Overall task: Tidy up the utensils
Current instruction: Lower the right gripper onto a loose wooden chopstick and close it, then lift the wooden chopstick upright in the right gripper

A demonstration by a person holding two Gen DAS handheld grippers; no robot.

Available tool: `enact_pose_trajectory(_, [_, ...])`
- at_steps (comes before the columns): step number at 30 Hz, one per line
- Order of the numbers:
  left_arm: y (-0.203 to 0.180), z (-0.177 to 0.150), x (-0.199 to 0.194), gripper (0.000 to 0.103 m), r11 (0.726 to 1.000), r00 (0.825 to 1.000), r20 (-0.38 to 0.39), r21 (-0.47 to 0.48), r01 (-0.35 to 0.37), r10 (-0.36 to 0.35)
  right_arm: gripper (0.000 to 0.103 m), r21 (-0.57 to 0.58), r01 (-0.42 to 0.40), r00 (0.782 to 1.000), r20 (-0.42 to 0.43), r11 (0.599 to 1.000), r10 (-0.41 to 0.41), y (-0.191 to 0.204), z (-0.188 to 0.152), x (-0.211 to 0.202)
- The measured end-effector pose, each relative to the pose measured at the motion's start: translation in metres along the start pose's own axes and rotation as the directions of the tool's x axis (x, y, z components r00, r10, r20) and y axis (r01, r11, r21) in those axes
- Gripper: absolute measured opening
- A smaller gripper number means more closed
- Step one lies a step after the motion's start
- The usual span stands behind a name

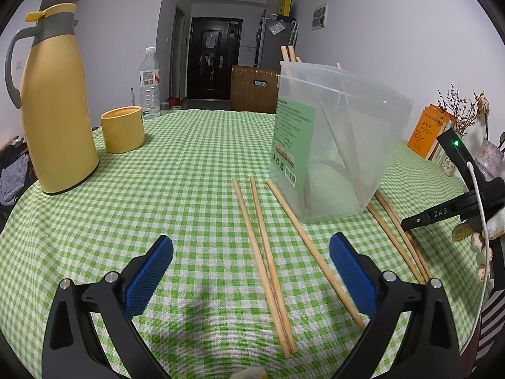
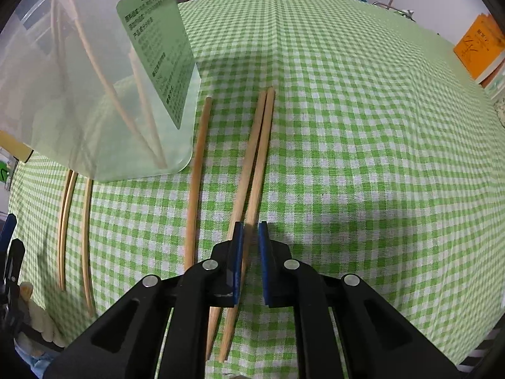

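Observation:
Wooden chopsticks lie loose on the green checked tablecloth. In the left wrist view a pair and a single stick rest between the fingers of my open left gripper, which touches none of them. A clear plastic container stands behind them with several chopsticks leaning inside. To its right lies another group of sticks, where my right gripper reaches in. In the right wrist view, that gripper points steeply down, shut on a chopstick pair; a single stick lies beside them.
A yellow thermos jug, a yellow cup and a water bottle stand at the back left. An orange book and a vase of dried flowers sit at the right edge. The container is close to the right gripper's left.

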State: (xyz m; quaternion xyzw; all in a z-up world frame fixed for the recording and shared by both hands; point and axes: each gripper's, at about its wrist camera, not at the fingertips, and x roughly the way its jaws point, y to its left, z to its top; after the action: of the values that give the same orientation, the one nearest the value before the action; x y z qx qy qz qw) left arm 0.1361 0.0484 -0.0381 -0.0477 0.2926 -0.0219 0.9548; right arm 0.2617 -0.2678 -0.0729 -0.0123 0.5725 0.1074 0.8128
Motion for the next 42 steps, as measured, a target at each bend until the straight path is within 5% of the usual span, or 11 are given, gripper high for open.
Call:
enact_pose_trajectory(11, [0.008, 0.0, 0.008, 0.096, 0.998, 0.999, -0.039, -0.045, -0.039, 0.037, 0.009, -0.049, 0.073, 0.997, -0.035, 0.996, -0.075, 0.017, 0.011, 0.008])
enact_pose_trajectory(30, [0.01, 0.001, 0.011, 0.096, 0.997, 0.998, -0.056, -0.061, -0.04, 0.037, 0.007, 0.042, -0.055, 0.986, 0.159, 0.998, 0.048, -0.011, -0.023, -0.039])
enact_pose_trajectory(36, [0.011, 0.001, 0.01, 0.096, 0.997, 0.999, -0.048, -0.07, -0.029, 0.025, 0.007, 0.016, -0.092, 0.939, 0.335, 0.996, 0.081, -0.018, -0.036, -0.073])
enact_pose_trajectory(42, [0.013, 0.002, 0.008, 0.096, 0.996, 0.999, -0.041, -0.08, -0.027, 0.024, 0.007, -0.02, -0.117, 0.833, 0.542, 0.993, 0.109, -0.028, -0.053, -0.106])
